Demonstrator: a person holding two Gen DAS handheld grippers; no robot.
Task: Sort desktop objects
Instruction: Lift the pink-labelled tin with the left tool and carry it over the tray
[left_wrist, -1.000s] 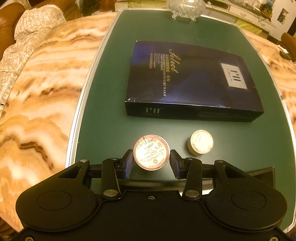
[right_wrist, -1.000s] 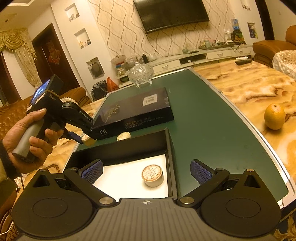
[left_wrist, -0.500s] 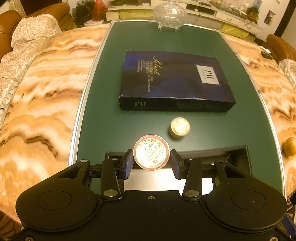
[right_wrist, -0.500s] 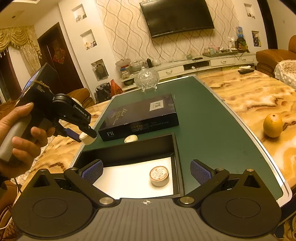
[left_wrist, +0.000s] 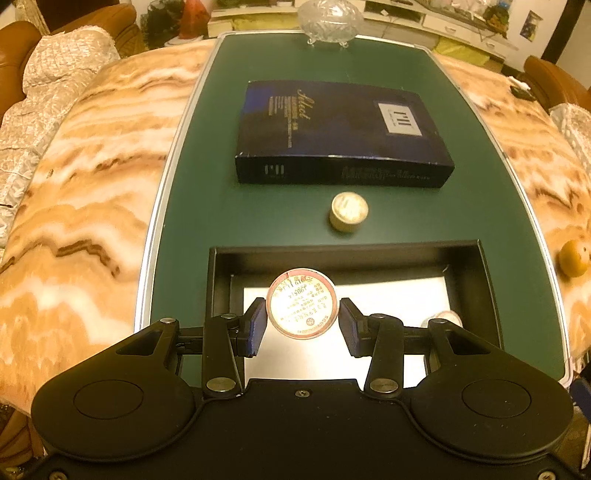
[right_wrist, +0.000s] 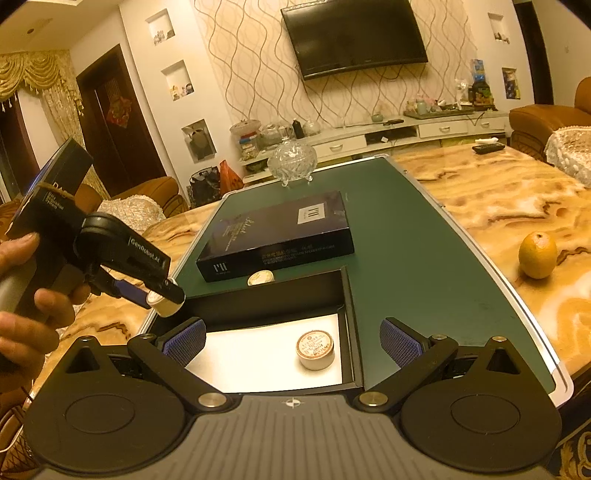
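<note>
While left gripper (left_wrist: 301, 322) pinches round tin (left_wrist: 301, 302) at lower centre of frame, above black tray (left_wrist: 487, 295), right gripper (right_wrist: 291, 338) gapes empty. Second tin (right_wrist: 314, 349) sits inside tray; third (left_wrist: 348, 211) centre frame, on green mat.

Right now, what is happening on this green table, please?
A person is sorting small round tins into an open black tray. The left gripper is shut on one tin and holds it above the tray's white floor. One tin in the tray already lies there. Another tin on the mat waits between the tray and the dark blue box. The right gripper is open and empty, near the tray.
</note>
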